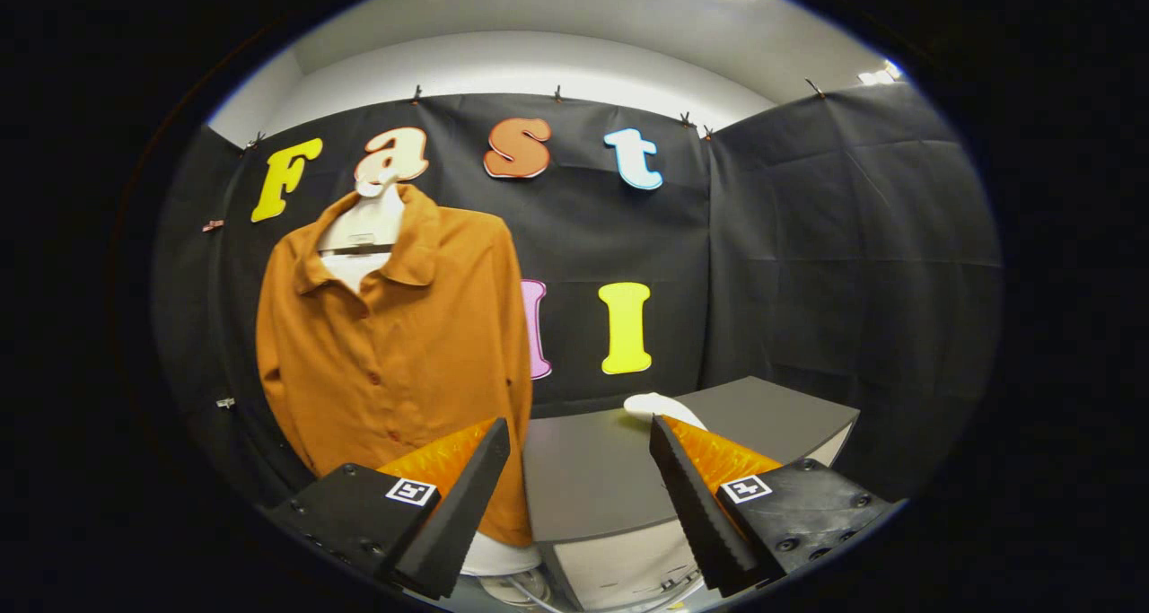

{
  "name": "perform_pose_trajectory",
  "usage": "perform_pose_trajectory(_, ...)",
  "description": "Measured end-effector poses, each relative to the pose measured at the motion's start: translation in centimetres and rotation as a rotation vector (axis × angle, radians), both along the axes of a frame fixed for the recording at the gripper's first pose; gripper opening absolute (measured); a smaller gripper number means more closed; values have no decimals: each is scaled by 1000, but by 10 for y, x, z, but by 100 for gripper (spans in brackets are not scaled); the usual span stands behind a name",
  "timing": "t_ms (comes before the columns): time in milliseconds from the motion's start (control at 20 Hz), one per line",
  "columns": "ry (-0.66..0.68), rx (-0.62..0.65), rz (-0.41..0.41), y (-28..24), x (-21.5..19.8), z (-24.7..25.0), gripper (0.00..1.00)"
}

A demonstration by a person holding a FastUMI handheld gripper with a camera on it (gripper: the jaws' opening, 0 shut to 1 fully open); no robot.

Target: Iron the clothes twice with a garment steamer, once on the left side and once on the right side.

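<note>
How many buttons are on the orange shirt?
3 that I can make out on the orange shirt: all down its front, one under the collar, one mid-chest, one low near the open gripper. Others may be hidden or too small.

No legible text, brand or number found. A small label point(362, 237) inside the collar of the orange shirt point(395, 344), upper left of the frame, is too small to read. The gripper point(579, 424), lower centre, has its fingers spread apart, gripping nothing; each finger carries a square black-and-white coded marker point(411, 492).
</note>
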State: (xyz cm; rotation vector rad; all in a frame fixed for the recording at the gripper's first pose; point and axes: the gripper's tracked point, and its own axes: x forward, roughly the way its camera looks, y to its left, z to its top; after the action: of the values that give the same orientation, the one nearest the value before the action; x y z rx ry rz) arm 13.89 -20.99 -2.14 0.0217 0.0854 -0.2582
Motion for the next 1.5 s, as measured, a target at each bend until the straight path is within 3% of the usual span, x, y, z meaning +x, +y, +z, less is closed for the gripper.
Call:
perform_pose_trajectory(250,56,18,-30,-71,30,-18,99)
perform_pose_trajectory(600,156,73,-8,-134,75,-59,99)
perform_pose_trajectory(950,292,142,36,-155,119,-105,99)
perform_pose_trajectory(1450,488,165,15,-172,132,-159,98)
perform_pose_trajectory(1500,505,164,17,-171,132,-163,95)
